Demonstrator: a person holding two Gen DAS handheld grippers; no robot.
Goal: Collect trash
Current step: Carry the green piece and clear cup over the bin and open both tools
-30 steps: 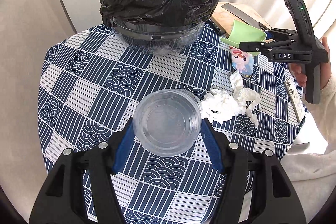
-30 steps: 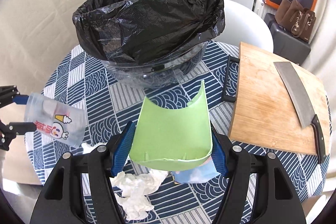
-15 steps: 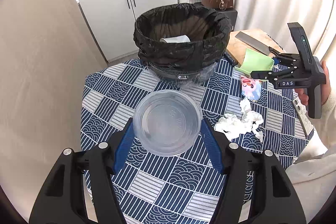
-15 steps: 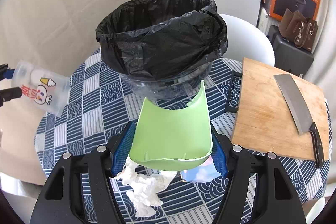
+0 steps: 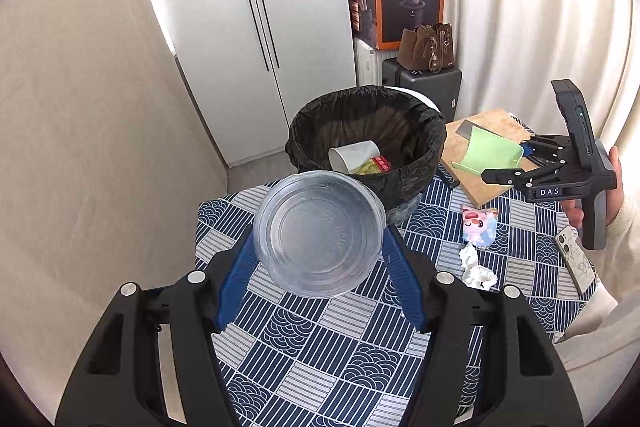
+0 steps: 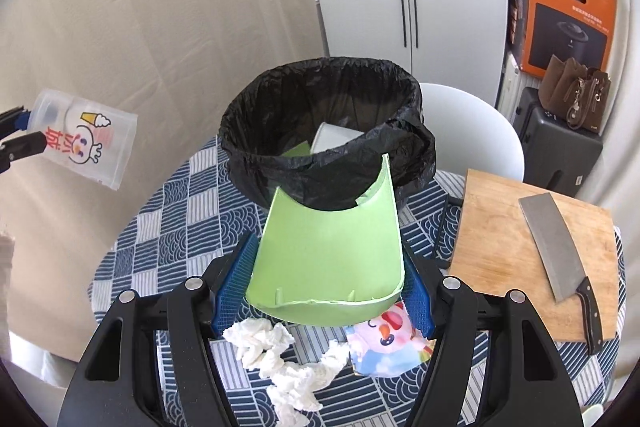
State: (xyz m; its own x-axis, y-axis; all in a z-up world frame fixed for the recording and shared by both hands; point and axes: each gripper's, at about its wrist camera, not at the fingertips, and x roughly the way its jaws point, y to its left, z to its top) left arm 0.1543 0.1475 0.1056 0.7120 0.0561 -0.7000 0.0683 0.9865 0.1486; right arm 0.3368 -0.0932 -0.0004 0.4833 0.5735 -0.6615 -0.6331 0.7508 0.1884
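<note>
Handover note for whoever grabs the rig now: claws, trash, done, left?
Left claw: shut on clear cup, held above the table, short of the bin.
Right claw: shut on green piece, also short of the bin.
Done: paper cup and wrappers already in bin.
Left: drop both items in, then collect tissue and cartoon wrapper from the table.
</note>
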